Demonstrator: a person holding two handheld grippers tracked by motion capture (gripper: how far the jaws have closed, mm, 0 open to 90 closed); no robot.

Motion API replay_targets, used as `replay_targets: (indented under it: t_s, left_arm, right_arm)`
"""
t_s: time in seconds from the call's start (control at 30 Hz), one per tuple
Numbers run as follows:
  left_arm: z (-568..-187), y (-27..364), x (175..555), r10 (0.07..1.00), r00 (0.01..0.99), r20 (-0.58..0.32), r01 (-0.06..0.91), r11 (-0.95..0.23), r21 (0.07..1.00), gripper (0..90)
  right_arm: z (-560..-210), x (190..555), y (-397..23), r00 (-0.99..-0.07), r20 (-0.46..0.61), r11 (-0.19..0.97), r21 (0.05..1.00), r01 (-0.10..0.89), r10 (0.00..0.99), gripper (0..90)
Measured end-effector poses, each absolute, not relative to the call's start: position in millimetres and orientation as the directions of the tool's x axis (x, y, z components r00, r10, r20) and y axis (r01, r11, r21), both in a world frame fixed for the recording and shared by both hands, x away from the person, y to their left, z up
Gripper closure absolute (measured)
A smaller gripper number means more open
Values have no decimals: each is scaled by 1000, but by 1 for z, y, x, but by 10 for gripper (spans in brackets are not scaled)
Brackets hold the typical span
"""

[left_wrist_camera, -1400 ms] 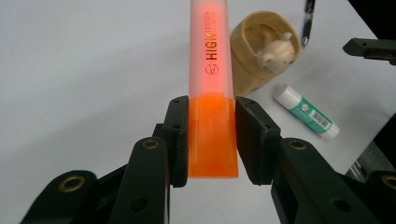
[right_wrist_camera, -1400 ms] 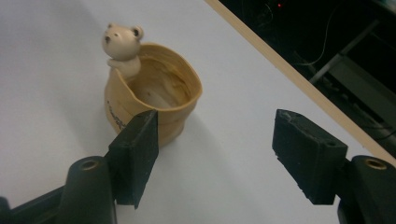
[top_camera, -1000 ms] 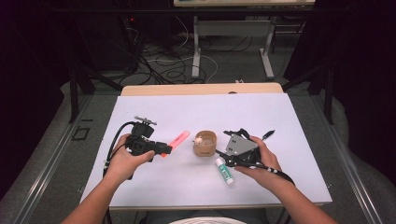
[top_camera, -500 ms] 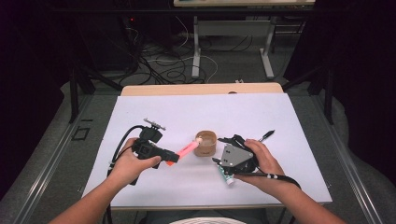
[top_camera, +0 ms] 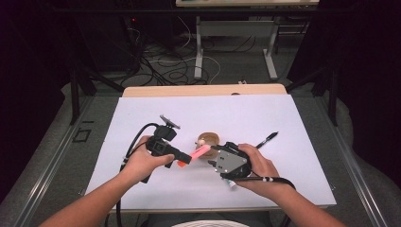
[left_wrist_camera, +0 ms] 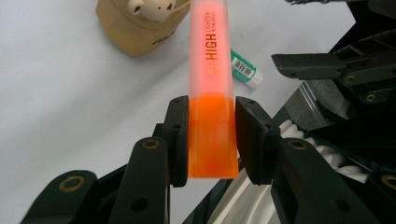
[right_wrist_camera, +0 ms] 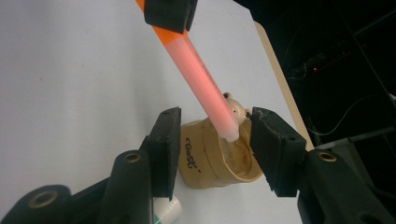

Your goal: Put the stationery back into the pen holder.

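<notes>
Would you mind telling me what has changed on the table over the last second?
The left gripper carried the pink highlighter rightward, so its tip now sits at the mouth of the tan pouch. The right gripper has just been closing its jaws around the pouch, though whether the pads press it is unclear. The glue stick and black pen stayed put.

both forearms are extended over the table. the left gripper point(top_camera: 182, 157) is held level, pointed at the right gripper point(top_camera: 213, 153), its jaws clamped. the right gripper's jaws have just been closing and are held apart.
</notes>
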State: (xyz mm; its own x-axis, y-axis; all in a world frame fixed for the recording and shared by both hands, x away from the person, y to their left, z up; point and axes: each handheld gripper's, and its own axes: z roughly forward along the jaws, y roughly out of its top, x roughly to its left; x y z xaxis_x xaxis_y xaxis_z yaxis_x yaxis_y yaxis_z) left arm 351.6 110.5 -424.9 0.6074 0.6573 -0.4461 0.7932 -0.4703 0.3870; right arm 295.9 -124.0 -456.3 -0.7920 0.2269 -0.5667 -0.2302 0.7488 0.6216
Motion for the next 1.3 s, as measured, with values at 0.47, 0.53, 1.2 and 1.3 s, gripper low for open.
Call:
replay_targets:
  t_s: [0.47,0.53,1.2,1.3]
  left_arm:
    - [-431,86,355,638,589,-496,808,-485,335,672]
    - [-431,84,355,639,579,-506,814,-481,324,672]
    - [-431,74,358,652,517,-554,852,-452,263,672]
    - [-431,73,358,651,519,-554,851,-454,264,672]
  right_arm:
    - [-471,290,-112,-740,-664,802,500,-327,112,624]
    - [-472,289,-112,-732,-673,807,488,-333,106,631]
    - [-476,286,-105,-676,-736,829,374,-416,-7,728]
    - [-476,284,-105,-665,-746,831,354,-430,-26,740]
